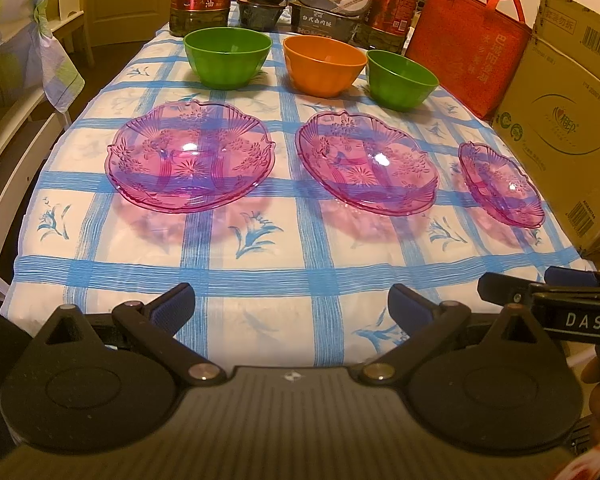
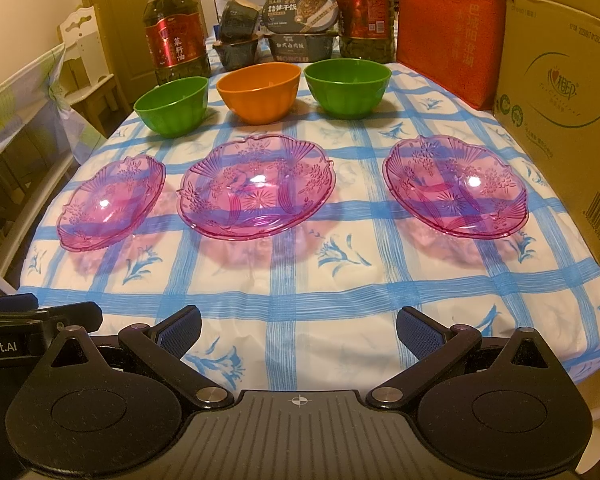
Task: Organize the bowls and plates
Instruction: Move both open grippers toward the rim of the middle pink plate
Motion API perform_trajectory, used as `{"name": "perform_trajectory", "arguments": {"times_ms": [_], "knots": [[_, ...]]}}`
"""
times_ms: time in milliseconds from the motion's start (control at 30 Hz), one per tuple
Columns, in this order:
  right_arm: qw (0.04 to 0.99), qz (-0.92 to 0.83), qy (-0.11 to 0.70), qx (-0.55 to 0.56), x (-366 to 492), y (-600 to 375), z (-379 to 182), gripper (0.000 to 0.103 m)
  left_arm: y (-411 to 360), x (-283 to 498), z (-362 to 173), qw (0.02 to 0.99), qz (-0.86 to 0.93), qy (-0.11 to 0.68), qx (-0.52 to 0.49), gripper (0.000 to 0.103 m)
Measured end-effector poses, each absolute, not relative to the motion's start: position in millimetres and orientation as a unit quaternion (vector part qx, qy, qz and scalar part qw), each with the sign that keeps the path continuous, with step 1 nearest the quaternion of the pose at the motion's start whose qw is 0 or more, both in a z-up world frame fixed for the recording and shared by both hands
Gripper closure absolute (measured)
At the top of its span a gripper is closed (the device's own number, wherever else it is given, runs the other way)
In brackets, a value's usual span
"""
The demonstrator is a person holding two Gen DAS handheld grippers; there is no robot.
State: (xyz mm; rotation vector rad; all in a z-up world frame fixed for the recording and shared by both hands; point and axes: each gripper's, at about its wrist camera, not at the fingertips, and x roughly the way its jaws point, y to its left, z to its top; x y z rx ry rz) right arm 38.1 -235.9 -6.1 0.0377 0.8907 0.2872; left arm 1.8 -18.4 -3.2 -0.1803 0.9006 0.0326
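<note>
Three pink glass plates in a row at mid-table; behind them, apart, green bowl, orange bowl, green bowl. Left gripper and right gripper: both spread wide, holding nothing, above the checked tablecloth at the near edge.

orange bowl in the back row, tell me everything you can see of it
The orange bowl looks like opaque plastic, round with faint vertical fluting on its outer wall and a plain rim. It stands upright and empty on the blue-checked tablecloth, in the middle of the back row between two green bowls, touching neither. Pink plates lie in front; nothing holds it.
</note>
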Motion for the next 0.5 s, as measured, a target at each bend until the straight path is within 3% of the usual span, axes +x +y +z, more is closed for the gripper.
{"name": "perform_trajectory", "arguments": {"times_ms": [500], "knots": [[0.891, 0.163, 0.422, 0.033, 48.2, -220.3, -1.7, 0.000, 12.5, 3.7, 4.4, 0.895, 0.036, 0.421, -0.140, 0.001]]}}
